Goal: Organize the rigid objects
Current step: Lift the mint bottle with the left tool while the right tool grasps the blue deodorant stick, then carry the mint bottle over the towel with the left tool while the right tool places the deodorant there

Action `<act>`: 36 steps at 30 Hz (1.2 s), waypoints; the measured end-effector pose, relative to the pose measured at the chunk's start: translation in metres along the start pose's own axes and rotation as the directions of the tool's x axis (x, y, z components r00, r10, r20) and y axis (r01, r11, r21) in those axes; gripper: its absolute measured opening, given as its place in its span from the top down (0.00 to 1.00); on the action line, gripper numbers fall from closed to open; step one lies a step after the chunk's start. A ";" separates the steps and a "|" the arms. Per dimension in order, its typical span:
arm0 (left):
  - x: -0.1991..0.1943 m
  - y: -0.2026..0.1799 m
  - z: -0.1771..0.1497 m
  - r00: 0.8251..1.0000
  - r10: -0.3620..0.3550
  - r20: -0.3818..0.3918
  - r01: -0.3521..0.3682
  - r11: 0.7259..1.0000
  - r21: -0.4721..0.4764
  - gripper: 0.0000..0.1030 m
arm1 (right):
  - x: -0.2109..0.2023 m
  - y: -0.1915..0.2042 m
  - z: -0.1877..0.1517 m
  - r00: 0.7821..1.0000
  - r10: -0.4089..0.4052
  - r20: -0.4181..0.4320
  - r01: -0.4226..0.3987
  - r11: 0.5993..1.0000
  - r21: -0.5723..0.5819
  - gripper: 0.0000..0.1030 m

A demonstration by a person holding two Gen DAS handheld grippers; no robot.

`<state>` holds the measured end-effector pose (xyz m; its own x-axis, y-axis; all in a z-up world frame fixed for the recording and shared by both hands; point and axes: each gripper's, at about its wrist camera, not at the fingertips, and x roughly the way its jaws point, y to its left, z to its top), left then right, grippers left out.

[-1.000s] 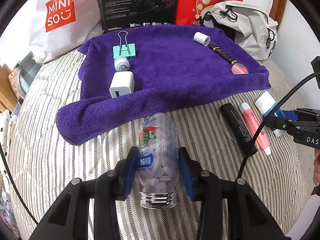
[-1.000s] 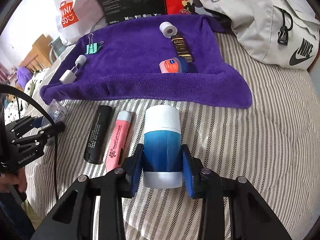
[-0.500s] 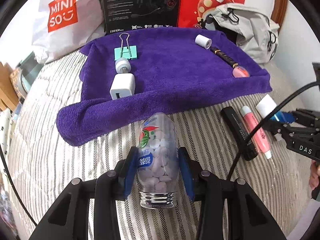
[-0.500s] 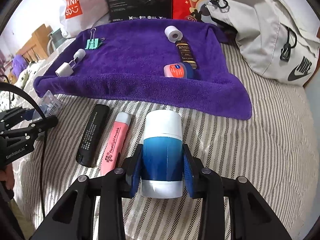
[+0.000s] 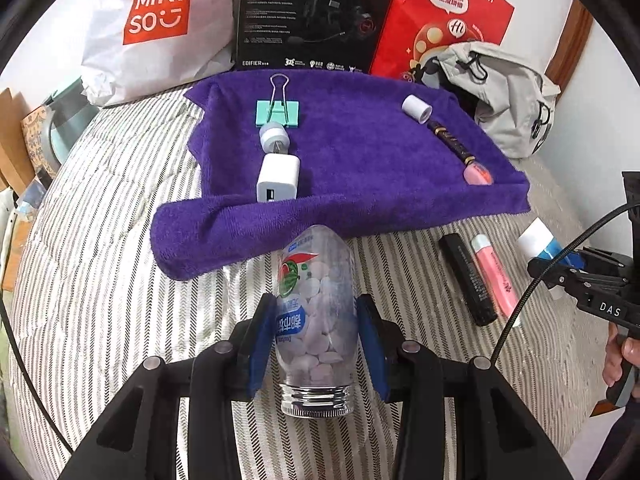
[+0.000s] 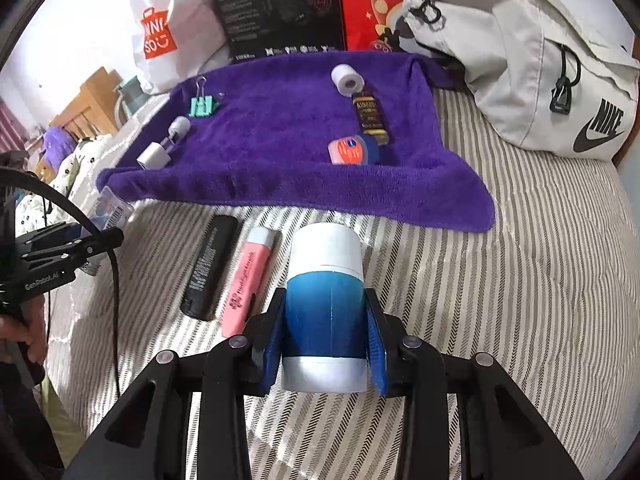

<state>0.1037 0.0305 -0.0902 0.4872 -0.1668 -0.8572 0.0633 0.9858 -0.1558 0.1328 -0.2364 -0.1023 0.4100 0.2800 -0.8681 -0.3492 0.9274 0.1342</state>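
Down at the lower centre of the left wrist view, the left gripper (image 5: pixel 316 332) has its blue pads clamped on a clear plastic bottle of white tablets (image 5: pixel 316 312), cap end toward the camera, nose aimed at the purple towel (image 5: pixel 360 152) — likely its destination. On that towel, left to right: one teal binder clip (image 5: pixel 277 112), one white round plug adapter (image 5: pixel 273 137), one white cube charger (image 5: pixel 278 178), one white tape roll (image 5: pixel 416 109), one dark slim tube (image 5: pixel 450 140), one pink-lidded tin (image 5: pixel 477 173). Six pieces, in two neat columns. Over in the right wrist view, lying on the striped bedspread (image 6: pixel 540 280), one black lighter-shaped stick (image 6: pixel 209 266) and one pink highlighter (image 6: pixel 248 280) wait unsorted. Bottom centre, the right gripper (image 6: pixel 326 332) squeezes a blue-and-white cylindrical stick container (image 6: pixel 326 300), also pointed towel-ward.
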 end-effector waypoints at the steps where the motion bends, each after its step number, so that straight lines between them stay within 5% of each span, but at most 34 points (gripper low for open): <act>1: -0.002 0.000 0.001 1.000 -0.006 0.003 0.006 1.000 -0.003 0.62 | -0.002 0.001 0.002 1.000 0.011 0.005 -0.011 1.000 -0.002 0.65; 23: -0.010 0.004 0.043 0.999 0.004 0.045 -0.004 1.000 0.001 0.62 | -0.003 0.008 0.069 0.992 0.096 0.084 -0.094 0.995 -0.032 0.65; 36: 0.000 0.026 0.051 0.999 0.011 0.044 -0.010 0.999 -0.037 0.62 | 0.077 0.005 0.143 0.999 0.046 0.023 -0.045 0.996 -0.075 0.65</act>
<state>0.1499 0.0577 -0.0688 0.5258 -0.1546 -0.8364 0.0266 0.9859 -0.1654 0.2830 -0.1749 -0.1008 0.4127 0.3284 -0.8496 -0.4294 0.8927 0.1365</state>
